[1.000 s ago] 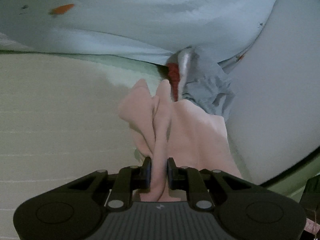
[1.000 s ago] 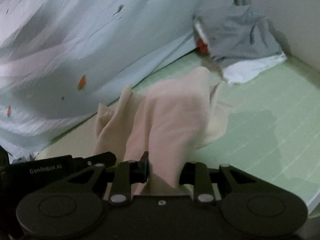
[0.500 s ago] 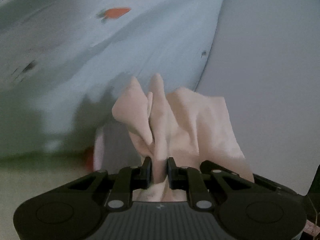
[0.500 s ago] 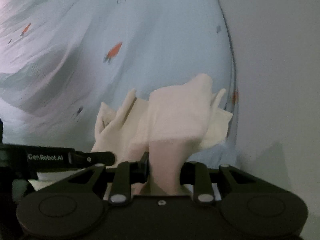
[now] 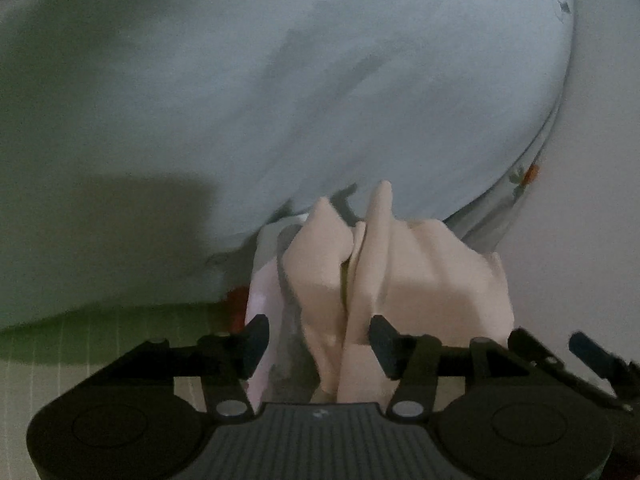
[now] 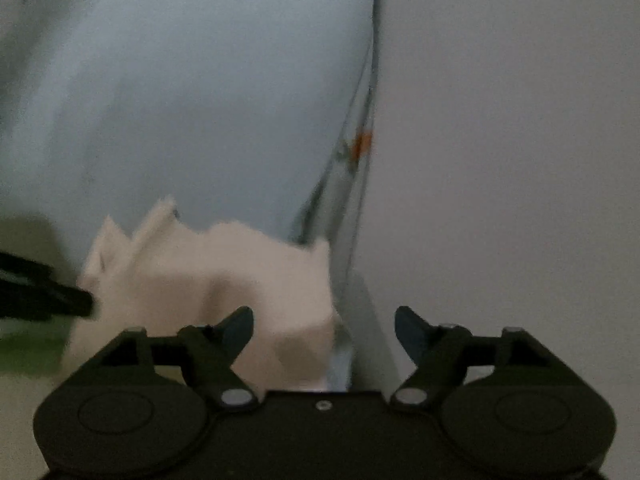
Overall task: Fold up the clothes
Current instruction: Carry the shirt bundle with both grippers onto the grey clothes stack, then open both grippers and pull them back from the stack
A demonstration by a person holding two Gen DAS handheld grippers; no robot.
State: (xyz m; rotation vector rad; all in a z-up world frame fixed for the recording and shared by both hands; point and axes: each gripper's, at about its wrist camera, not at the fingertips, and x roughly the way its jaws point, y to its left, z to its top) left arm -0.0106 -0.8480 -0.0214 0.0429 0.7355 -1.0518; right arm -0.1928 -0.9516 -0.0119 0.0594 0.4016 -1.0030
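Dim light, pale blue patterned sheet [image 5: 320, 80], plain white wall [image 6: 500, 160], green mat [image 5: 100, 332]

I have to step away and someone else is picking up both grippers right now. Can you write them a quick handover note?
Left gripper: open, the pink garment bunched loosely between its fingers, not clamped.
Right gripper: open, holding nothing; the garment sits ahead and to its left.
Behind: the pale blue sheet and the wall; the green striped surface lies below.
Done: no neat fold is visible.
Left: regrasp, spread flat, fold.
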